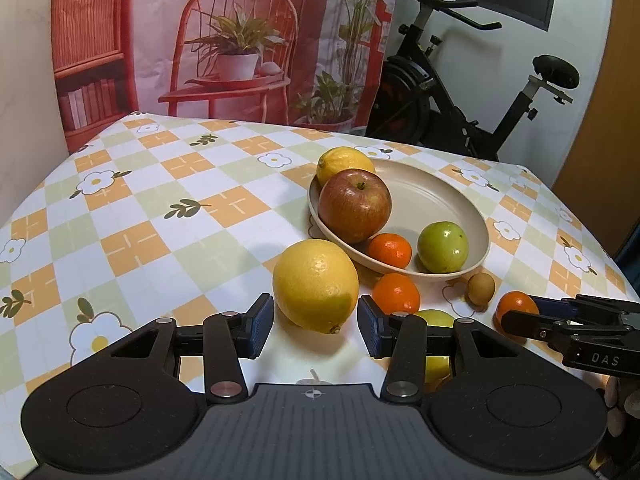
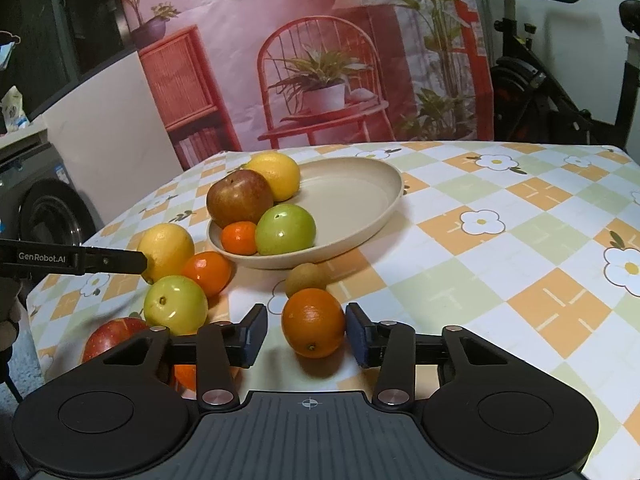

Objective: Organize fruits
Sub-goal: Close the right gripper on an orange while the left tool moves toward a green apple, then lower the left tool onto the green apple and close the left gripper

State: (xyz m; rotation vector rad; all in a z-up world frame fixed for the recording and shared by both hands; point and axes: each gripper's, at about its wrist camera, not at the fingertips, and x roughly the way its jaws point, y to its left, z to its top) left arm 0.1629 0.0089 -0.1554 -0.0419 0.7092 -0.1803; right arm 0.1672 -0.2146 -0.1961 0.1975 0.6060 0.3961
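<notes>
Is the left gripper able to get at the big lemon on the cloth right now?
Probably yes. The left gripper sits right before the big lemon, jaws apart either side, nothing between; the orange beside it crowds one side.

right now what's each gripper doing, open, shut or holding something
Left gripper: open around the big yellow lemon, pads not touching.
Right gripper: open around an orange, not yet gripped.

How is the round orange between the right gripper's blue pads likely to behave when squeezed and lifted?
The round orange would probably roll if nudged, sitting loose on the flat checked tablecloth. Its firm-looking peel should take the blue pads without damage. Glossy skin and a curved surface might slip off-centre.
</notes>
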